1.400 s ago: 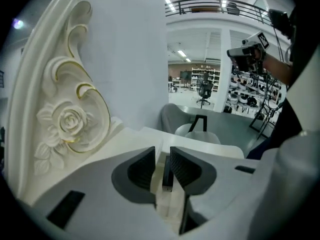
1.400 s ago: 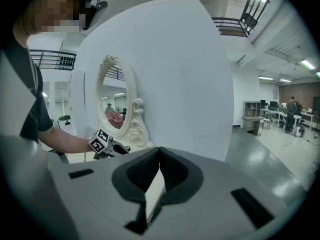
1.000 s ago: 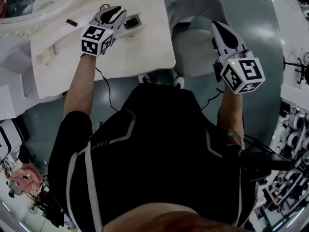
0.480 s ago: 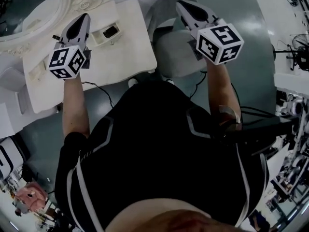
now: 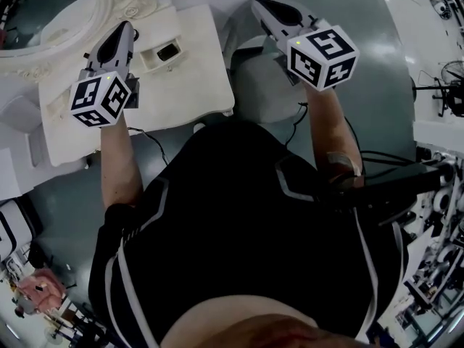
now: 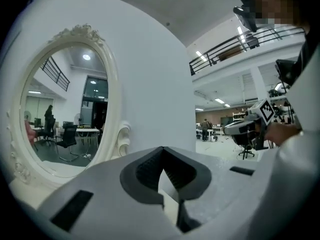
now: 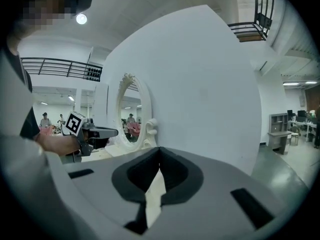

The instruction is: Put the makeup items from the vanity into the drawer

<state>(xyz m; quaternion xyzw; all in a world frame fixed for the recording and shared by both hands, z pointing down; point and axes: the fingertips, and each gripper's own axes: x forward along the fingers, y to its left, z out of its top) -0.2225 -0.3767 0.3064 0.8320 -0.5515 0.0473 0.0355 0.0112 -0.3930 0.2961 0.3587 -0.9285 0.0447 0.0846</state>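
In the head view the white vanity (image 5: 181,96) lies at the upper left. A small white tray (image 5: 154,58) stands on it and holds a dark item (image 5: 168,51). My left gripper (image 5: 125,29) hovers over the vanity just left of that tray, jaws shut and empty. My right gripper (image 5: 261,4) is raised over the grey chair (image 5: 264,85), right of the vanity, also shut with nothing in it. The left gripper view (image 6: 162,151) faces the oval mirror (image 6: 65,109). In the right gripper view (image 7: 159,151) the left gripper (image 7: 92,132) shows beside the mirror (image 7: 132,114). I cannot make out a drawer.
The ornate white mirror frame (image 5: 109,9) borders the vanity's far edge against a white wall (image 6: 150,84). A black cable (image 5: 148,140) hangs below the vanity's front edge. Grey-green floor (image 5: 377,20) stretches to the right; equipment clutter (image 5: 442,194) lines the right edge.
My left gripper has moved left off the small tray. My right gripper has risen and swung in over the chair. Since half a second ago both have barely moved.
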